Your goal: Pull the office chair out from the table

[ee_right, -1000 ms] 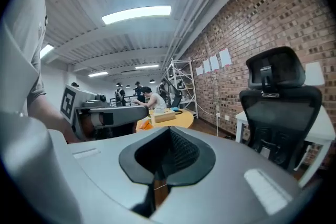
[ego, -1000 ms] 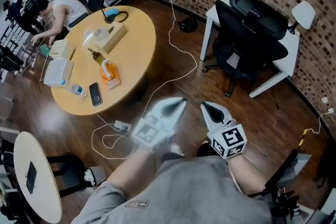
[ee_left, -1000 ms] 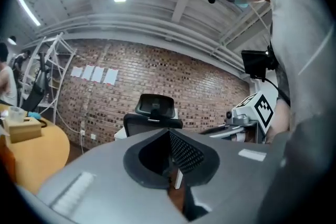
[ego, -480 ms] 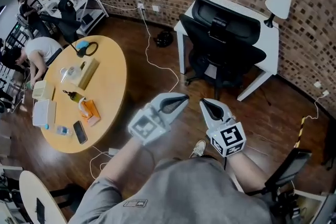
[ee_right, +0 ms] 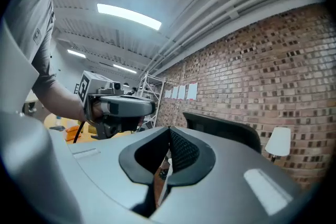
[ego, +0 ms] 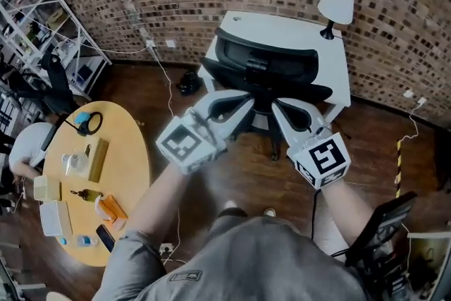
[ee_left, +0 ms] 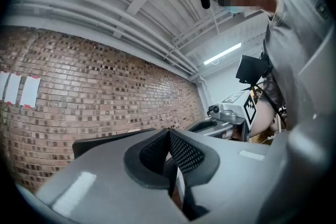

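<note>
The black office chair point(ego: 271, 67) stands tucked against the white table point(ego: 282, 28) at the brick wall, its back toward me. In the head view both grippers are held side by side in front of it, apart from it. My left gripper point(ego: 244, 101) is shut with nothing in it, and so is my right gripper point(ego: 280, 106). The left gripper view shows its shut jaws point(ee_left: 169, 132) aimed level at the chair's back point(ee_left: 100, 140). In the right gripper view the shut jaws point(ee_right: 169, 129) point at the chair's back point(ee_right: 223, 129).
A white lamp point(ego: 336, 2) stands on the white table's right corner. A round wooden table point(ego: 116, 173) with several small things is at the left, a seated person point(ego: 25, 151) beside it. Cables point(ego: 163, 74) trail over the wooden floor. Metal shelves point(ego: 42, 25) stand at the far left.
The view has swung from the round table to the chair, which is now straight ahead. Both grippers have risen and moved toward the chair, staying shut.
</note>
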A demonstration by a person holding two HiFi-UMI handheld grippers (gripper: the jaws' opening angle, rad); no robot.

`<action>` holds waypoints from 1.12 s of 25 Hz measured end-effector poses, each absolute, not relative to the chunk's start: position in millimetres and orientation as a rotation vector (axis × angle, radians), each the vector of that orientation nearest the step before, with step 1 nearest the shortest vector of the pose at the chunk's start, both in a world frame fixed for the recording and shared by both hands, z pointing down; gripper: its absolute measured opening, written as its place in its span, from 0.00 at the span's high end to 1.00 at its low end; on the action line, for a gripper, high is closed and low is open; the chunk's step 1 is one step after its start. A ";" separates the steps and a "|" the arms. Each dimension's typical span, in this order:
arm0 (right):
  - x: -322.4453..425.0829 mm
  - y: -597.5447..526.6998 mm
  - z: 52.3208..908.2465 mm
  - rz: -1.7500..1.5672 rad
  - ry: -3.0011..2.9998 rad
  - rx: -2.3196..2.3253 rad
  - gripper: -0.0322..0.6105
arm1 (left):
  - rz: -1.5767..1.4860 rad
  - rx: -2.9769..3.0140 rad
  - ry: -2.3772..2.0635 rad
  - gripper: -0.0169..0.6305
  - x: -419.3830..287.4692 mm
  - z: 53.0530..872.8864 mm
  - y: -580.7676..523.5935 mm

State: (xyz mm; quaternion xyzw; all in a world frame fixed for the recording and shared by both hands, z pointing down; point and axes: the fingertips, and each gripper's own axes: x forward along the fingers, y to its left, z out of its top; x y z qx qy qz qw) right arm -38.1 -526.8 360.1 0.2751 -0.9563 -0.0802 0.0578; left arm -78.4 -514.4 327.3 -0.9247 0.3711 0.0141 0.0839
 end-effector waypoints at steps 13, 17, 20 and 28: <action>-63.4 -617.7 326.9 -0.580 -2.588 0.980 0.85 | -0.290 -2.550 0.874 0.97 -126.7 311.5 -629.4; -69.7 -633.2 326.2 -0.645 -2.501 0.869 0.74 | -0.372 -2.527 0.786 0.93 -125.9 309.7 -646.6; -74.3 -643.7 337.3 -0.647 -2.419 0.735 0.65 | -0.486 -2.507 0.683 0.80 -122.7 317.4 -655.4; -74.4 -656.9 349.8 -0.644 -2.280 0.560 0.66 | -0.785 -2.356 0.509 0.69 -128.7 348.0 -673.8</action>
